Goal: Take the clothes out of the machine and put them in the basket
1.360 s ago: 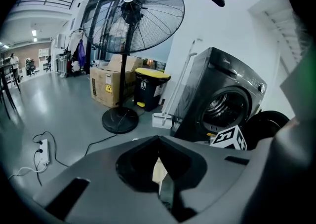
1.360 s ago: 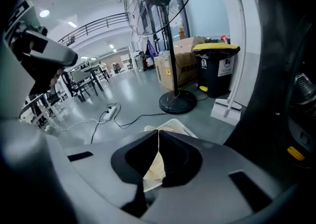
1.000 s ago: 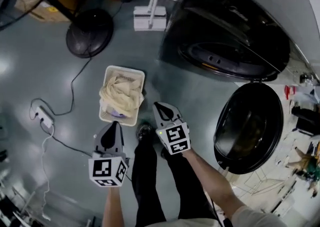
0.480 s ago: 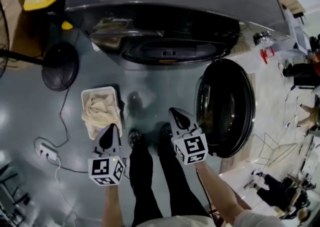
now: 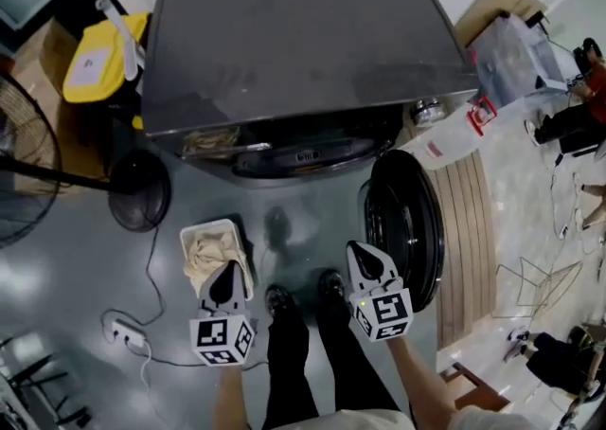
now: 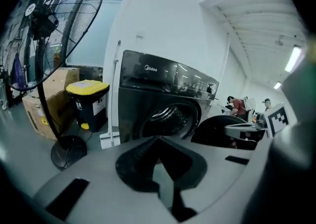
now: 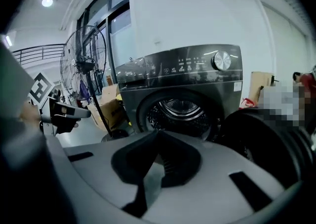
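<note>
The dark grey washing machine [image 5: 303, 40] stands in front of me with its round door [image 5: 407, 229] swung open to the right. Its drum opening [image 7: 180, 109] looks dark, and I see no clothes in it. A white basket [image 5: 194, 239] with beige clothes [image 5: 210, 256] sits on the floor left of the machine's front. My left gripper [image 5: 227, 272] hangs just over the basket's near end, jaws shut and empty [image 6: 158, 140]. My right gripper [image 5: 362, 253] is held beside the open door, pointing at the drum, shut and empty [image 7: 158, 133].
A standing fan [image 5: 28, 163] with a round base [image 5: 139, 203] is at the left, near a yellow-lidded bin [image 5: 95, 63] and a cardboard box. A power strip [image 5: 128, 331] and cable lie on the floor. My shoes [image 5: 279, 300] stand between the grippers.
Both grippers have risen and stayed shut. The view has swung so that the machine's top now fills the upper frame, and the basket sits right by the left gripper.
</note>
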The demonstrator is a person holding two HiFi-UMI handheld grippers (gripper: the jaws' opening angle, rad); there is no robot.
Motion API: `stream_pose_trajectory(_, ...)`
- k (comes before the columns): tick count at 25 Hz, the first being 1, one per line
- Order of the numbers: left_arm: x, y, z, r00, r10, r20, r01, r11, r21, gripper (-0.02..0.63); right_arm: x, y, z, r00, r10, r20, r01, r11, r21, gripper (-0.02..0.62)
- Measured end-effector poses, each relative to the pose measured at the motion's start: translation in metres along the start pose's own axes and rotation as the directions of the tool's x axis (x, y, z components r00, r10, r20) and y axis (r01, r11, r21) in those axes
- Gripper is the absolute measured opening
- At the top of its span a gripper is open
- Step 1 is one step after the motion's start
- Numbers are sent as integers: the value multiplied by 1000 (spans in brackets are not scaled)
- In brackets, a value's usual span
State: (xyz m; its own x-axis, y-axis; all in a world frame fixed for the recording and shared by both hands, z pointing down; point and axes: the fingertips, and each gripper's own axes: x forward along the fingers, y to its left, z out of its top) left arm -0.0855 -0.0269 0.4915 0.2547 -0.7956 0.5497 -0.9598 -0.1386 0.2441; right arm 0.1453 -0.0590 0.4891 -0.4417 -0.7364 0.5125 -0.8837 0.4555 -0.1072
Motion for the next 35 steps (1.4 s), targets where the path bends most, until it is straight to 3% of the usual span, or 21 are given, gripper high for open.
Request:
stream_pose_trajectory(6, -34, -29, 47, 1000, 2, 25, -3, 1000, 25, 18, -32, -1, 62, 999, 19, 42, -18, 999, -36, 25)
stream_pose_trajectory(17, -107, -56, 151, 987, 54, 150, -60, 997, 37, 18, -98, 2, 188, 985, 22, 173, -13, 998, -54, 25)
stream_pose_trajectory(28, -156, -82, 225, 966, 37, 256, -58, 996, 74, 18, -164, -3, 270, 968, 27, 249, 6, 992, -130, 25)
stream_pose_trajectory(35, -170, -96, 256, 957, 17, 290, -46, 995, 91, 18, -188, -11, 298, 957, 20, 290, 10, 995, -103, 25)
